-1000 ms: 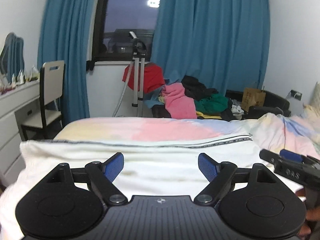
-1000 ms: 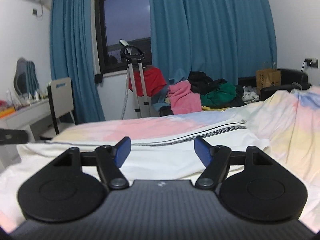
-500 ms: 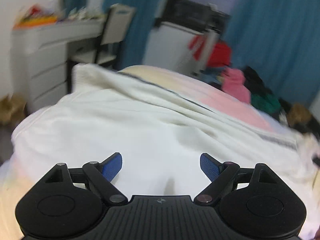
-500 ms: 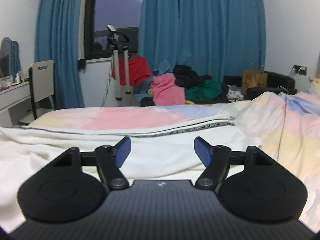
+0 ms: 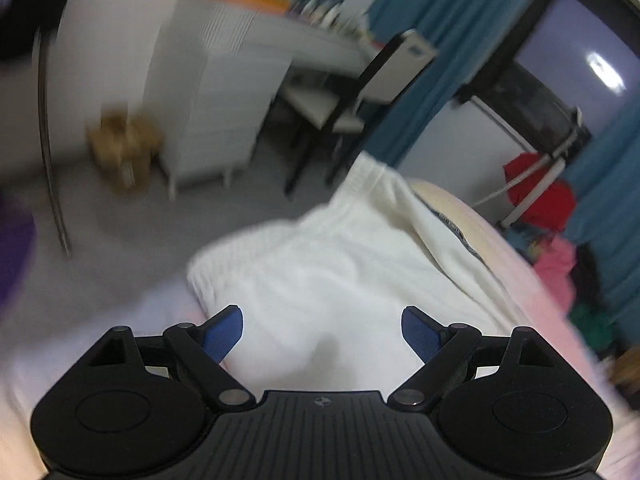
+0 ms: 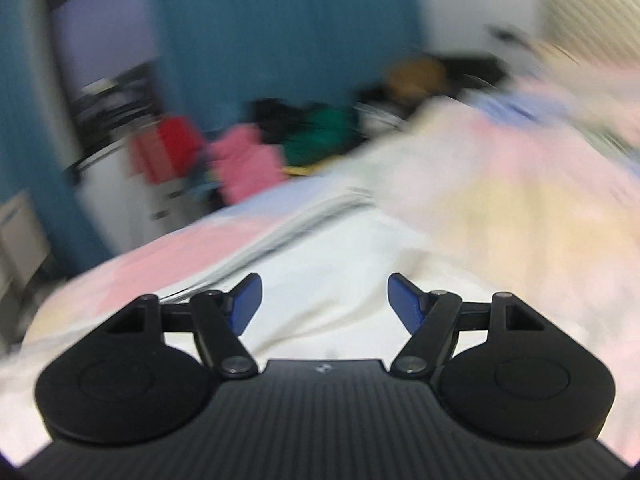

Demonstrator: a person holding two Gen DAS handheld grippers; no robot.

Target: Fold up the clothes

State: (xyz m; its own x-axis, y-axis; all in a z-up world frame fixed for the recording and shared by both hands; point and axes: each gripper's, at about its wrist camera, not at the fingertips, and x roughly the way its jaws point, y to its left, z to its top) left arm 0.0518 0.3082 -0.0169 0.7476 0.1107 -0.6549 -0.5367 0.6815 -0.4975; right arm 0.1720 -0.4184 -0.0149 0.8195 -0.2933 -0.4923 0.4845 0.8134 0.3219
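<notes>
Left wrist view: left gripper (image 5: 322, 326), black linkage w/ blue-padded fingers (image 5: 224, 330) spread wide, nothing between them, hovers over a white fleecy garment (image 5: 332, 264) w/ ribbed hem and dark zip, which lies on the bed w/ pastel pink/yellow/blue sheet (image 5: 516, 272), its hem end at the bed's edge toward the grey floor (image 5: 140, 220). Beyond the edge: white drawer unit (image 5: 216, 96) w/ small items on top (blurred), white chair w/ black frame (image 5: 360, 92), brown box (image 5: 120, 144) on the floor, teal curtains (image 5: 440, 40), dark window (image 5: 560, 60), red cloth on a metal stand (image 5: 540, 188). View tilted and motion-blurred. Right wrist view: right gripper (image 6: 325, 304), same build, blue fingers (image 6: 246, 302) likewise spread apart and gripping nothing, sits low over the same white garment (image 6: 340, 280); zip line runs up-left to right past the left finger. Sheet (image 6: 520, 220) rises in folds at right. Behind the bed: pile of pink, green, black clothes (image 6: 280, 148), approx. identified only, since heavy blur hides detail.
</notes>
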